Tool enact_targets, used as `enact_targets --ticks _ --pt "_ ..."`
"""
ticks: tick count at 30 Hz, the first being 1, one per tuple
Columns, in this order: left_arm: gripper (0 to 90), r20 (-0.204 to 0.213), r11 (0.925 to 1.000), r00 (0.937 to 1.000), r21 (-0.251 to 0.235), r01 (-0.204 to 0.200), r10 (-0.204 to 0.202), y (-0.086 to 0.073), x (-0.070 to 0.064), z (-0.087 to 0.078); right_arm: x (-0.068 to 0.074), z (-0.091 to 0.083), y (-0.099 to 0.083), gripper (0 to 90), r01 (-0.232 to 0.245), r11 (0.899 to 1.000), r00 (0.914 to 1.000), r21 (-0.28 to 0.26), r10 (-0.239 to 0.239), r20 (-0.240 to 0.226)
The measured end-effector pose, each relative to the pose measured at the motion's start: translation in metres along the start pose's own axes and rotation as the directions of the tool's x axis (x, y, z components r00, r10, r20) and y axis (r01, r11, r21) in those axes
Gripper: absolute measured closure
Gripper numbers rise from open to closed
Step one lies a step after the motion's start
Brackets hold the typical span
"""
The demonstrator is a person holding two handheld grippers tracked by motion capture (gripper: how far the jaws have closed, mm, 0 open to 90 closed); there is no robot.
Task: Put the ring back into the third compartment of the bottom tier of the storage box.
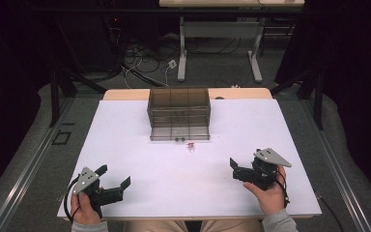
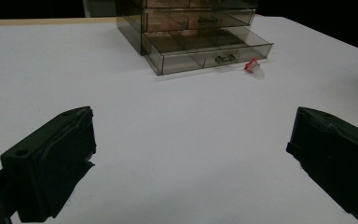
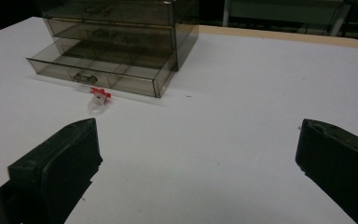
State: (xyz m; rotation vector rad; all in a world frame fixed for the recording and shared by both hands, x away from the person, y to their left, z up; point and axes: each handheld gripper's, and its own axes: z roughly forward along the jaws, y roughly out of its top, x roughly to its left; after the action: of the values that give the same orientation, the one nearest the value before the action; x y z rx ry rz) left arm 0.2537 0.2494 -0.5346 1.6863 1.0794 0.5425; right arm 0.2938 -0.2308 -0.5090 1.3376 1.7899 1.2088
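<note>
A small smoky see-through drawer cabinet (image 1: 178, 108) stands at the far middle of the white table (image 1: 140, 188). Its bottom drawer (image 2: 205, 49) (image 3: 102, 70) is pulled out, and the upper drawers are pushed in. A tiny red and clear object (image 1: 191, 145) (image 2: 252, 66) (image 3: 100, 94) lies on the table just in front of the open drawer. My left gripper (image 1: 114, 176) (image 2: 193, 128) rests near the front left edge, open and holding nothing. My right gripper (image 1: 235, 169) (image 3: 198, 135) sits at the front right, open too, jaws wide apart. Both point toward the cabinet.
Bare white tabletop lies between the grippers and the cabinet. The table's wooden far edge (image 1: 241, 93) shows behind the cabinet. Beyond it stand another table's legs (image 1: 182, 53) and loose cables (image 1: 145, 63) on the floor.
</note>
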Motion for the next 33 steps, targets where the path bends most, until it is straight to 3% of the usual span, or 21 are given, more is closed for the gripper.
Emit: enact_targets --ticks 6,9,16,20,21,32,33 --pt "1.1 0.002 1.0 1.0 0.001 0.003 -0.003 0.0 -0.001 0.0 0.011 0.01 0.017 0.4 0.04 0.999 0.9982 0.007 -0.04 -0.044" --pt "1.1 0.001 1.0 1.0 0.002 0.003 -0.003 -0.001 -0.001 0.0 0.015 0.013 0.02 0.7 0.062 0.998 0.9972 0.014 -0.062 -0.042" --pt "1.1 0.002 0.9999 0.9999 -0.005 0.015 -0.015 -0.001 0.0 0.001 0.027 0.027 0.035 9.2 0.075 0.997 0.9953 0.022 -0.073 -0.062" --pt "1.1 0.005 0.9999 0.9999 -0.003 0.015 -0.015 0.0 0.0 0.002 0.035 0.035 0.042 15.1 0.1 0.995 0.9924 0.024 -0.098 -0.074" --pt "1.1 0.005 0.9999 0.9999 0.001 0.016 -0.016 0.0 0.0 0.002 0.039 0.041 0.045 15.1 0.125 0.992 0.9888 0.036 -0.121 -0.087" --pt "1.1 0.005 0.9997 0.9997 0.01 0.022 -0.023 -0.001 0.001 0.003 0.054 0.06 0.058 15.8 0.147 0.987 0.9823 0.071 -0.137 -0.128" --pt "1.1 0.005 0.9997 0.9998 0.013 0.02 -0.02 -0.001 0.001 0.003 0.057 0.063 0.061 16.6 0.129 0.989 0.9844 0.078 -0.118 -0.131"
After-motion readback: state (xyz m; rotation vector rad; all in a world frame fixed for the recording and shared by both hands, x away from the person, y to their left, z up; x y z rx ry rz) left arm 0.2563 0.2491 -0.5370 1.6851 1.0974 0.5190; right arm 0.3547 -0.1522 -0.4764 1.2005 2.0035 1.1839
